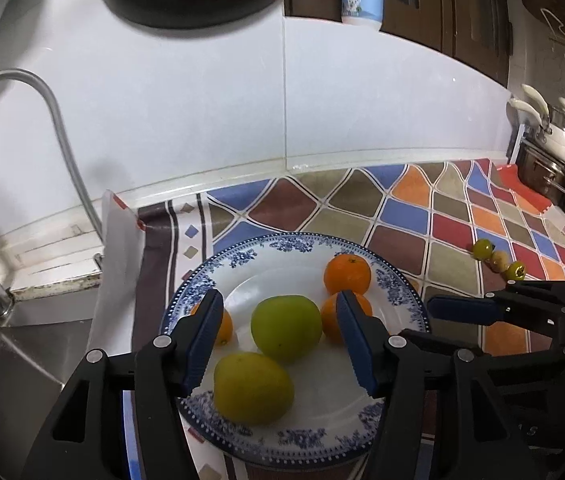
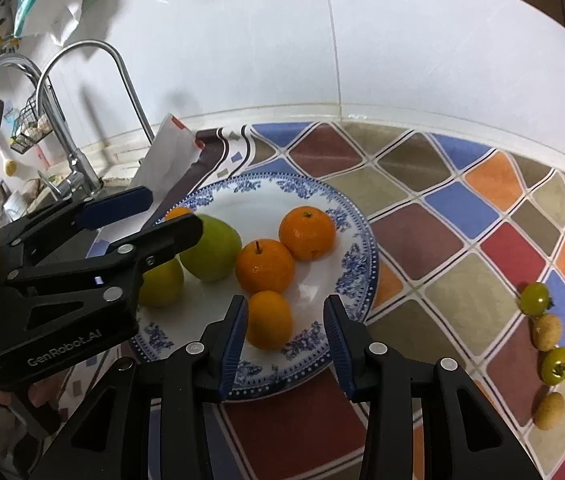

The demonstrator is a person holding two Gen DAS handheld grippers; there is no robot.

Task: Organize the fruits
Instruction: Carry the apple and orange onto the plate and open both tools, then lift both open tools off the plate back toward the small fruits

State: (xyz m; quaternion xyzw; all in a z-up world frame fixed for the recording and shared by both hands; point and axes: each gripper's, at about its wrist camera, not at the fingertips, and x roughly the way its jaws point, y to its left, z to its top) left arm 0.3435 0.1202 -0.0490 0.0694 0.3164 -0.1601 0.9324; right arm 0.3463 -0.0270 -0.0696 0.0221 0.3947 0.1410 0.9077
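both my tongs, left [image 1: 280, 344] and right [image 2: 286, 344], hang released over the plate [image 2: 356, 236] (fruit piled there); next, small fruits [image 2: 548, 332] far right on the table [image 2: 434, 240].

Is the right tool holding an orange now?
No. The right tool is open above the plate, with an orange lying loose between its fingers.

A white plate [image 2: 356, 240] with blue floral rim holds orange oranges [image 2: 307, 233] and green pears [image 2: 218, 249]; the desk [image 2: 442, 216] cloth shows multicoloured diamonds.
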